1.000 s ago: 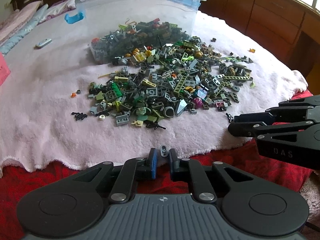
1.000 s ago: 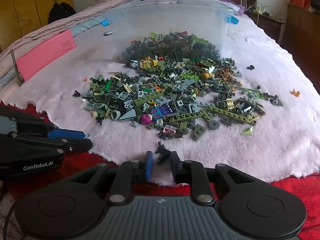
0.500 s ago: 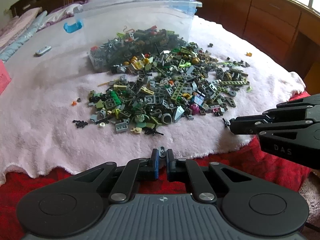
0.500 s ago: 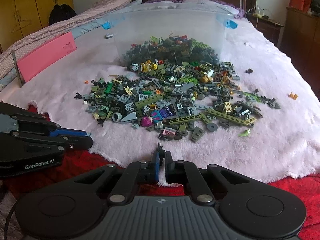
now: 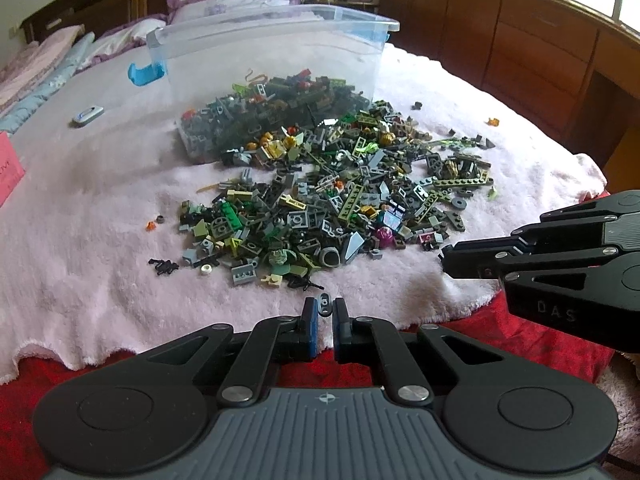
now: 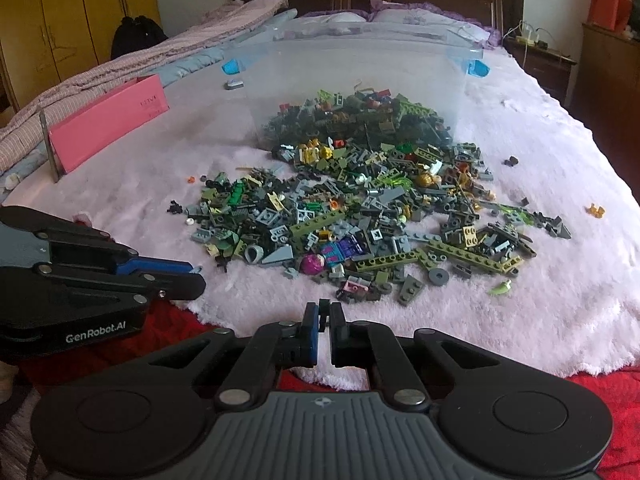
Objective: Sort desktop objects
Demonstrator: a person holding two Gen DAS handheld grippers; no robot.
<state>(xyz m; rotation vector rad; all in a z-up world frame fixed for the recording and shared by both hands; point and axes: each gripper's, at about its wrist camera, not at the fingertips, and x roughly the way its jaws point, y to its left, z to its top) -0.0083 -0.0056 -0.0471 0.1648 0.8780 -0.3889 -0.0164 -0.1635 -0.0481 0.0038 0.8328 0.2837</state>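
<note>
1. Left gripper point(image 5: 324, 312), bottom centre of its view, pinches a small grey link piece point(image 5: 324, 305), presumably lifted for sorting.
2. The brick pile point(image 5: 332, 200) spills mid-frame from the tipped clear bin point(image 5: 276, 52).
3. Right gripper point(image 6: 324, 316) pinches a small black piece point(image 6: 323, 307).

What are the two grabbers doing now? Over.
Left gripper shut on a small grey piece. Right gripper shut on a small black piece. Brick pile ahead, nothing blocking.
</note>
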